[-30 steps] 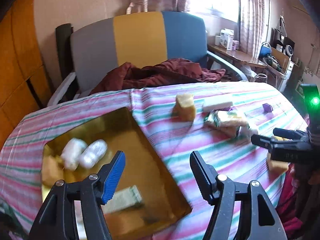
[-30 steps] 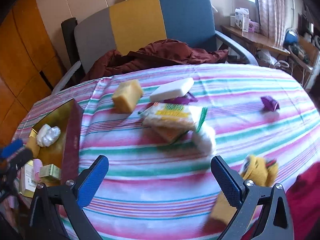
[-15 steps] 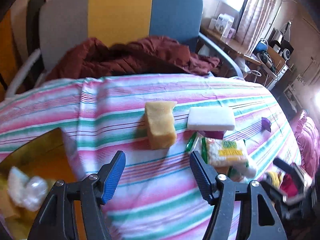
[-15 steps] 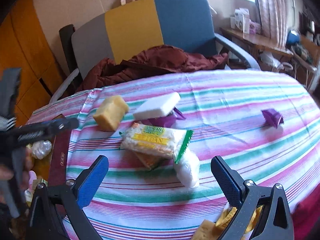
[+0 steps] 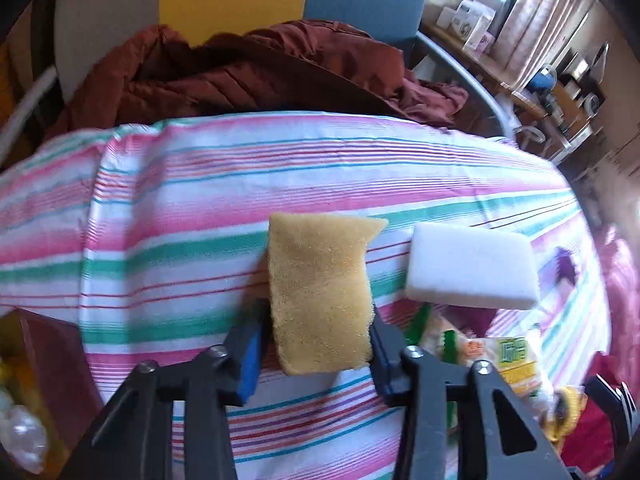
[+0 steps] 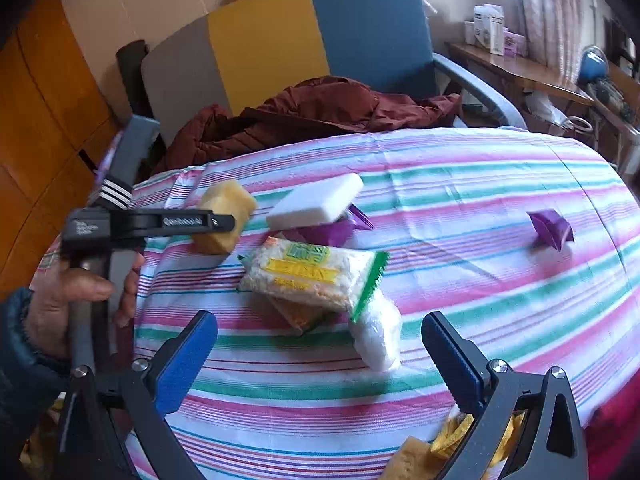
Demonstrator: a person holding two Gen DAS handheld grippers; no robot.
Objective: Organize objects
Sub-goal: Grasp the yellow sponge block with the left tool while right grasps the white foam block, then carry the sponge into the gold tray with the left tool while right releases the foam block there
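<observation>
Yellow sponge (image 5: pixel 320 292) is pinched across its width by the left gripper (image 5: pixel 316 344) — blue pads are pressed flush on both long sides at the near end, so the jaws are closed on it. Whether it is resting on the striped surface (image 5: pixel 180 248) or just lifted off cannot be told.

Handling, judged from looks: open-cell foam, so it is expected to be very light, soft and compressible, not fragile, and grippy rather than slippery. Squash under the pads is likely; a firm close is tolerated. Grip near one end leaves the far end free to droop or swing — a hold nearer the middle of the long sides would be steadier. Nothing to break if it is dropped.

Appearance: blocky, mustard-yellow, coarse porous texture, far top corner notched or torn into a point. In the right wrist view it is seen as a chunky block at the surface's left side, behind the left gripper's arm.

Neighbours: white foam block (image 5: pixel 472 268) lies just beside it to the right, propped on something purple; a noodle packet (image 6: pixel 312 272) with a green edge sits nearer, a clear-wrapped white item (image 6: pixel 378 336) touching its corner. A purple folded paper piece (image 6: pixel 550 228) lies well apart on the right.

Box (image 5: pixel 52 364) with a dark red wall is seen at the lower left, already holding wrapped items — the probable destination.

Right gripper (image 6: pixel 320 352) hangs over the surface with its jaws spread wide, nothing between them.
</observation>
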